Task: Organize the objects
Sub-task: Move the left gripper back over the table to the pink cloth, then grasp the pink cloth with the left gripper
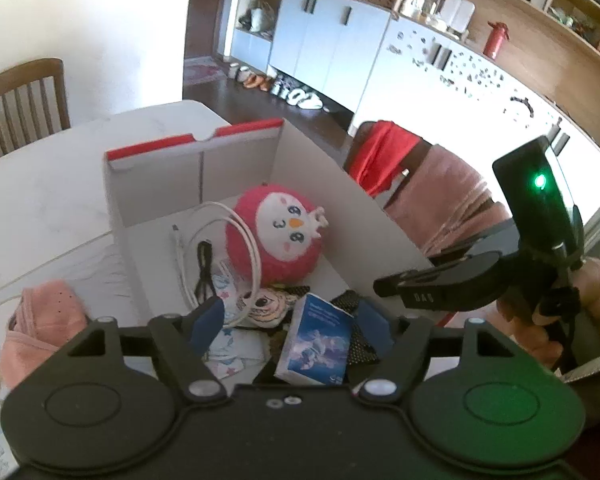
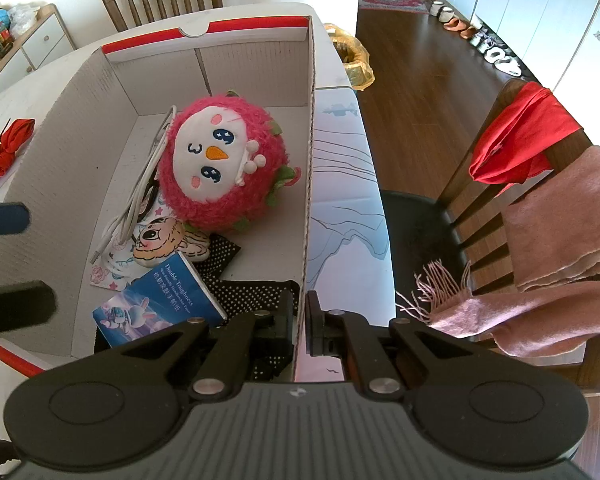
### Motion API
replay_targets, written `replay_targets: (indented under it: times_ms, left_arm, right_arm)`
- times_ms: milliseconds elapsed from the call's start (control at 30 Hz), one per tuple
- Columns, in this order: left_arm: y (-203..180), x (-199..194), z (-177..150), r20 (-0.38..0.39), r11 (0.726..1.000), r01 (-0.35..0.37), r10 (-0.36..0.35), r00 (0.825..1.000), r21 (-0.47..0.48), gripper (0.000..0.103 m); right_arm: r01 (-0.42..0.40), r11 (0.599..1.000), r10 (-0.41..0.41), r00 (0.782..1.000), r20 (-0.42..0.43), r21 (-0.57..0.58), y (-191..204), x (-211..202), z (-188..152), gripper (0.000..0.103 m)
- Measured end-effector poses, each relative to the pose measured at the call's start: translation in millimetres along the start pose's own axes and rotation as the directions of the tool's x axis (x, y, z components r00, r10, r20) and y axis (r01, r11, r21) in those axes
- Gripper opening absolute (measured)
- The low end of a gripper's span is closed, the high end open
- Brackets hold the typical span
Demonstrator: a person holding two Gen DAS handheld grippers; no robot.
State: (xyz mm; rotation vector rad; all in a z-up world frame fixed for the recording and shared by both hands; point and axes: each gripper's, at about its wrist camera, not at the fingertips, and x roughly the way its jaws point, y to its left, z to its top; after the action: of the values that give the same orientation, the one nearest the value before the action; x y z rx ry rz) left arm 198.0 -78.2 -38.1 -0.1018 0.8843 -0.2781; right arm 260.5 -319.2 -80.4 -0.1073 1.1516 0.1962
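My left tool [image 1: 290, 320] stands wide apart over the near end of the cardboard box [image 1: 236, 164], its blue-padded fingers [image 1: 206, 322] gripping nothing. The blue tissue packet [image 1: 318, 340] lies loose between them on the box floor.

My right tool [image 2: 299, 320] is squeezed onto the box's side wall [image 2: 310, 140], one finger inside and one outside. In the left view that tool shows at three o'clock, with my hand [image 1: 596, 300] behind it.

Inside the box, seen from the right wrist, a round pink plush toy [image 2: 224, 168] sits at the centre. A white cable [image 2: 140, 200] runs along its nine o'clock side, and a small cartoon-face toy [image 2: 164, 242] lies at its seven o'clock. The tissue packet [image 2: 164, 300] lies nearer me, partly on a black dotted cloth [image 2: 260, 292].

The box stands on the white bench [image 2: 342, 184]. A pink pouch [image 1: 44, 328] lies on the bench at nine o'clock of the left view, outside the box.
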Motion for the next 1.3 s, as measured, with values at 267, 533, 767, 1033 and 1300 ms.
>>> replay_targets:
  times_ms: [267,533,767,1033,1300]
  left_arm:
    - [15.7,-21.2,-4.6,0.063,0.996,-0.064,0.067,0.996,-0.061,0.092]
    - [45.1,-38.6,-12.4,0.107,0.969,-0.182,0.202,0.974,-0.168,0.101]
    - [82.9,-40.2,-20.7,0.056,0.904,-0.339,0.365,0.929,-0.261,0.102]
    - [125.2,-15.7,-40.1,-0.07,0.834,-0.448,0.451,0.89,-0.322,0.102]
    - [137.7,16.9,-54.9,-0.161,0.818,-0.469,0.441,0.883,-0.332,0.101]
  right_arm:
    - [0.0,1.0,0.0,1.0,0.0,0.0,0.2,0.1,0.0,0.006]
    - [0.004,1.0,-0.004,1.0,0.001,-0.01,-1.8,-0.3,0.2,0.006]
    - [0.013,1.0,-0.013,1.0,-0.006,-0.011,0.9,0.9,1.4,0.006]
    - [0.018,1.0,-0.018,1.0,-0.011,-0.014,2.1,2.3,1.8,0.006]
    - [0.023,1.0,-0.024,0.999,-0.024,-0.015,3.4,4.4,1.1,0.006]
